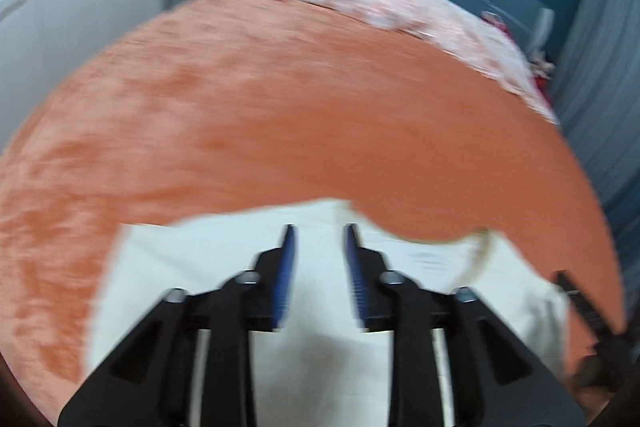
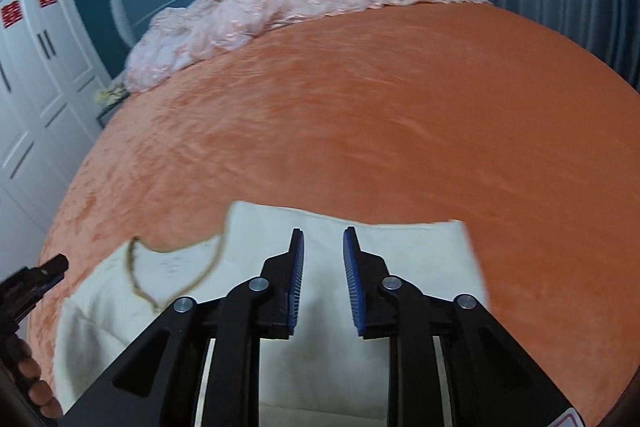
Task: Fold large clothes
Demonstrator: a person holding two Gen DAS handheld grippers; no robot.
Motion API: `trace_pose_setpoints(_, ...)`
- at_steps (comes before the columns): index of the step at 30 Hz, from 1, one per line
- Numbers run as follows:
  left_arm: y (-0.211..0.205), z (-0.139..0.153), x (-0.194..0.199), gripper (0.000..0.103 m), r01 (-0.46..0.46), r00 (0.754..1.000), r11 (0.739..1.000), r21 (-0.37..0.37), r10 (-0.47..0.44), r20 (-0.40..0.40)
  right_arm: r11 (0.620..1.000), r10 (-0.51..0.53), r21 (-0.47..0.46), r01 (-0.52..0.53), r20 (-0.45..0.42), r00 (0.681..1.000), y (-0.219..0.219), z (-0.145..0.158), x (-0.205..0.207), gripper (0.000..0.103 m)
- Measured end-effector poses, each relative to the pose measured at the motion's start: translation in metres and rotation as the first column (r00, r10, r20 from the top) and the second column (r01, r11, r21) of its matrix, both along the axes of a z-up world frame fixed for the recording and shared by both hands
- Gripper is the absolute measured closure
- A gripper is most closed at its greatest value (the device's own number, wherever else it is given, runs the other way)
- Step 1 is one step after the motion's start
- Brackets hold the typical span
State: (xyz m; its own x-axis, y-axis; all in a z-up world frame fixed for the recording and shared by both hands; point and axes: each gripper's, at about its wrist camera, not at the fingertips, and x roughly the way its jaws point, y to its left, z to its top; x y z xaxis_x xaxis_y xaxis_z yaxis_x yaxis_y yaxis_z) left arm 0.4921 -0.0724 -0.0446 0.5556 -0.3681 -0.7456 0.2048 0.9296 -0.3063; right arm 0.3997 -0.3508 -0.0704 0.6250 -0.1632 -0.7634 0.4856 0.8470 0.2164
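left gripper [image 1: 319, 269]: black; blue ribbed pads; silver screws | right gripper [image 2: 323, 273]: same

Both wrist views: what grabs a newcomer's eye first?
The orange bedspread fills nearly everything. On its near edge lies a white garment with a tan neckline, directly under both open grippers, the left gripper and right gripper, nothing between their pads. A crumpled pink quilt is heaped at the far end.
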Motion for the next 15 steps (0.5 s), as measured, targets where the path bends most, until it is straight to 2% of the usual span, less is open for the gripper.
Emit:
trace_pose_setpoints(2, -0.036, -0.007, 0.005, 0.055, 0.105, 0.991, 0.989, -0.1, -0.112, -0.068, 0.996, -0.073, 0.041, 0.074, -0.016, 0.997, -0.029, -0.009, -0.012, 0.061)
trace_pose_setpoints(3, -0.056, -0.015, 0.008, 0.055, 0.135, 0.983, 0.983, -0.12, -0.148, -0.105, 0.992, -0.101, 0.069, 0.102, -0.019, 0.995, -0.041, -0.014, -0.016, 0.058)
trace_pose_setpoints(8, -0.119, -0.046, 0.023, 0.055, 0.186, 0.966, 0.978, -0.09, -0.199, -0.164, 0.974, -0.059, 0.215, 0.07, -0.057, 0.997, -0.071, -0.041, -0.011, 0.057)
trace_pose_setpoints(10, -0.133, -0.054, 0.025, 0.057, 0.209, 0.961, 0.975, -0.078, -0.22, -0.167, 0.972, -0.042, 0.228, 0.059, -0.079, 0.996, -0.074, -0.047, -0.009, 0.062)
trace_pose_setpoints(11, -0.143, -0.058, 0.026, 0.062, 0.227, 0.956, 0.971, -0.07, -0.236, -0.176, 0.97, -0.038, 0.236, 0.056, -0.081, 0.996, -0.074, -0.048, -0.008, 0.071)
trace_pose_setpoints(12, -0.149, -0.063, 0.027, 0.081, 0.246, 0.949, 0.967, -0.06, -0.253, -0.191, 0.97, -0.031, 0.236, 0.048, -0.076, 0.997, -0.072, -0.048, -0.009, 0.085)
trace_pose_setpoints(13, -0.154, -0.069, 0.028, 0.092, 0.264, 0.941, 0.963, -0.051, -0.269, -0.207, 0.974, -0.021, 0.225, 0.036, -0.066, 0.998, -0.07, -0.046, -0.01, 0.088)
trace_pose_setpoints(14, -0.16, -0.072, 0.028, 0.099, 0.269, 0.938, 0.962, -0.034, -0.27, -0.216, 0.979, -0.019, 0.202, 0.029, -0.054, 0.998, -0.068, -0.042, -0.012, 0.092)
trace_pose_setpoints(15, -0.163, -0.073, 0.027, 0.101, 0.273, 0.941, 0.962, -0.02, -0.271, -0.202, 0.985, -0.014, 0.169, 0.02, -0.04, 0.999, -0.065, -0.039, -0.015, 0.094)
